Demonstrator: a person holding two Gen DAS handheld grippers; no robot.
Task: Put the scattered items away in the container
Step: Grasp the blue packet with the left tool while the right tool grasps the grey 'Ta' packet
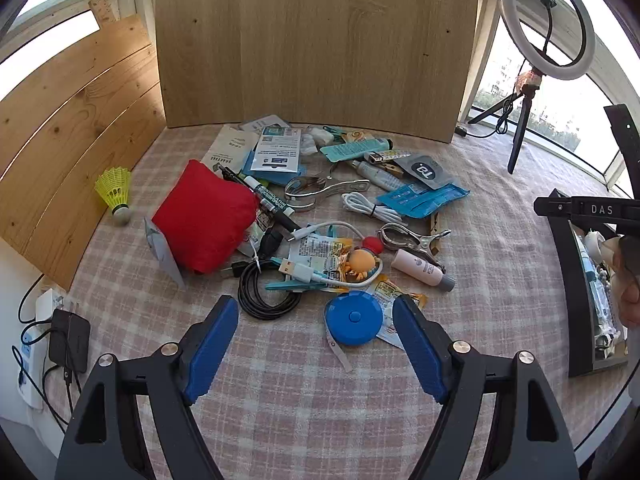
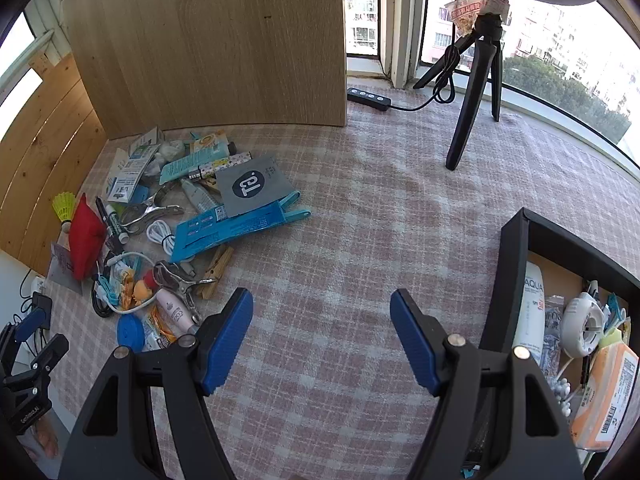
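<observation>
A pile of scattered items lies on the checked cloth: a red pouch [image 1: 204,216], a blue tape measure [image 1: 352,318], a coiled black cable [image 1: 264,292], a metal clip [image 1: 412,237], a pink tube [image 1: 422,270] and blue packets [image 1: 424,198]. My left gripper [image 1: 316,340] is open and empty just short of the tape measure. The black container [image 2: 516,272] stands at the right and holds a sunscreen tube [image 2: 530,312] and other items. My right gripper [image 2: 322,340] is open and empty over bare cloth, left of the container.
A wooden board [image 1: 316,40] stands behind the pile, with slatted panels [image 1: 76,128] at the left. A yellow shuttlecock [image 1: 116,192] lies apart at the left. A ring light tripod [image 2: 476,80] stands at the back right. A power strip [image 1: 36,344] hangs off the left edge.
</observation>
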